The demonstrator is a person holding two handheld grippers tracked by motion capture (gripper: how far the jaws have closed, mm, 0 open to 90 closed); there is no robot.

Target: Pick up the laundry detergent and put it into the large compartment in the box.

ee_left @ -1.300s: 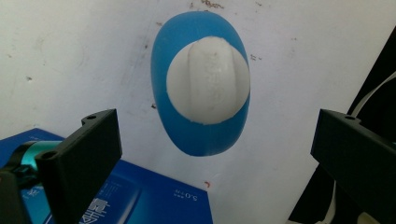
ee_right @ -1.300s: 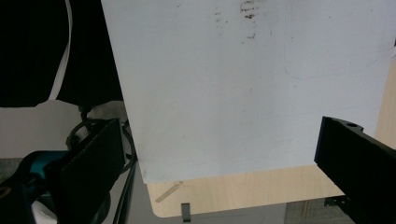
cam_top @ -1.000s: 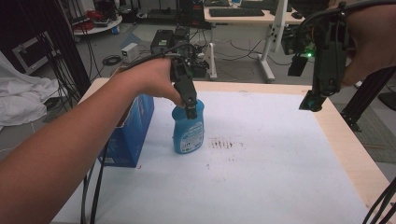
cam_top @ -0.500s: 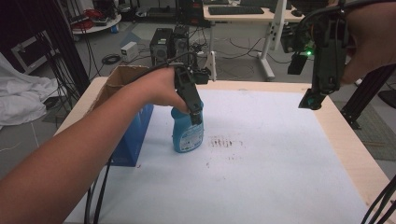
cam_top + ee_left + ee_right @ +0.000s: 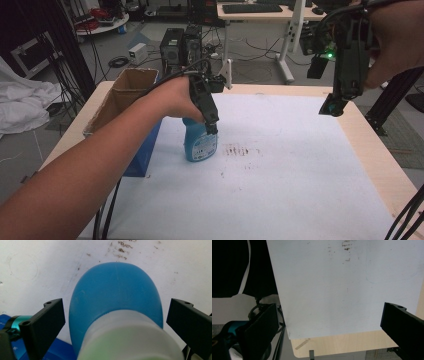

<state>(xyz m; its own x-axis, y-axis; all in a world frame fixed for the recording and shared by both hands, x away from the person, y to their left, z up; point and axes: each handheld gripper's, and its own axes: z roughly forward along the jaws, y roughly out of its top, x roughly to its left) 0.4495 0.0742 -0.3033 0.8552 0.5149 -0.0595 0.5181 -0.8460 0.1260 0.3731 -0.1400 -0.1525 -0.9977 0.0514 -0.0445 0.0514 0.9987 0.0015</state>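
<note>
I have the left hand-held gripper point(image 5: 212, 131) down over the blue spray bottle point(image 5: 200, 142), which stands upright on the white surface point(image 5: 300, 175), left of centre and just beside the blue box point(image 5: 142, 145) with the open cardboard top. In the left gripper view the bottle's pale neck point(image 5: 127, 337) and rounded blue shoulder point(image 5: 115, 292) sit between my two black jaws, and there is clear space on both sides: the jaws stand apart, not touching the bottle. So I judge the step in hand as the approach to a grasp, or a hold just let go; from these pictures I cannot tell which.

The right hand-held gripper point(image 5: 334, 106) hangs high over the far right of the surface, well apart from the bottle. In the right gripper view its jaws are spread wide with nothing between them, looking down on the white sheet and the wooden edge point(image 5: 352, 342) of the surface.

A patch of brown smears point(image 5: 240, 150) lies on the sheet just right of the bottle, which makes me think cleaning is the aim.

If I mean to lift the bottle, the next move calls for keeping the jaws centred on the neck, low enough to catch under the collar, then closing evenly. The bottle is tall and close to the box, so a lopsided squeeze could tip it; I would close slowly and lift straight up.
</note>
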